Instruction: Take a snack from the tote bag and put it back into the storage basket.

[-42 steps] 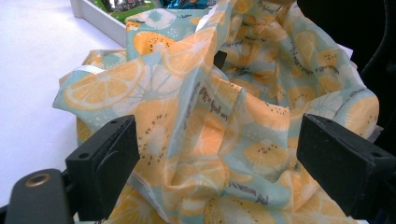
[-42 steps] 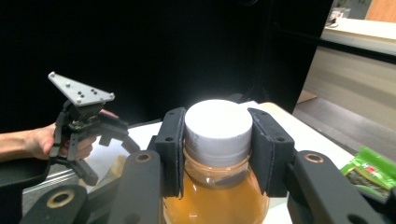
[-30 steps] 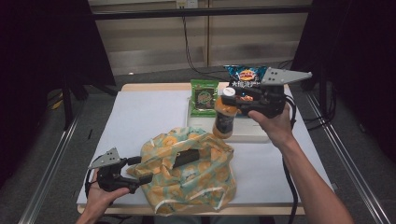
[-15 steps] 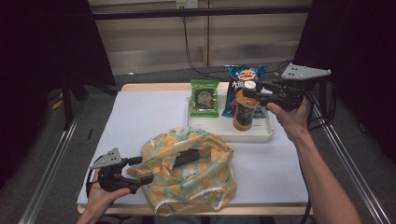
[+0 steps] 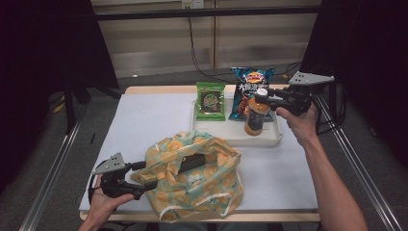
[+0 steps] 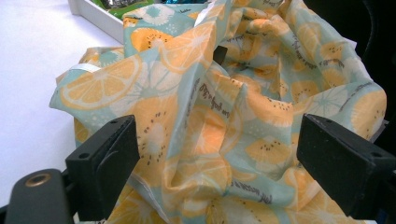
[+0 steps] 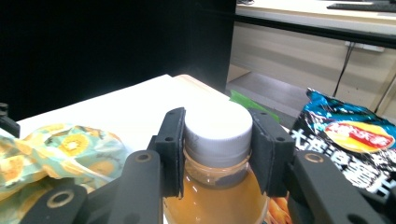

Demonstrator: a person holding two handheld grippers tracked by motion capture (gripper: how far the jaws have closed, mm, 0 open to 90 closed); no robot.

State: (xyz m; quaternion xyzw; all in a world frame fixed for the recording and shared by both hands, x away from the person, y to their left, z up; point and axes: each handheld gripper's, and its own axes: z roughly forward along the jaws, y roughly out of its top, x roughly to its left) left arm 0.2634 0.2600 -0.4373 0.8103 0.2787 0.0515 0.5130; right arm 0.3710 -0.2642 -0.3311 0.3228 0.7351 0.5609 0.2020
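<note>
At the lower left of the high view the left gripper (image 5: 144,175) sits at the edge of the crumpled orange-print bag (image 5: 197,180); in its own view the jaws stand wide on either side of the cloth (image 6: 219,116), and I cannot tell whether the pads press on it. The bag lies low on the white table (image 5: 139,120), its mouth loosely gathered and facing up. Further right, in the upper middle of the frame, a white tray (image 5: 235,139) holds a green packet (image 5: 210,100) and a blue crisp bag (image 5: 250,89), both lying flat. At the tray's right end the right gripper (image 5: 263,100) is clamped at a middling width on the white cap of the juice bottle (image 5: 256,115), as the right gripper view shows plainly (image 7: 218,128). The bottle stands upright, long axis vertical, cap up, its base on or just over the tray near the front edge; which, I cannot tell. Judging by this, the work looks to be at an early or middle stage: all three goods are at the tray, none visibly in the bag.
</note>
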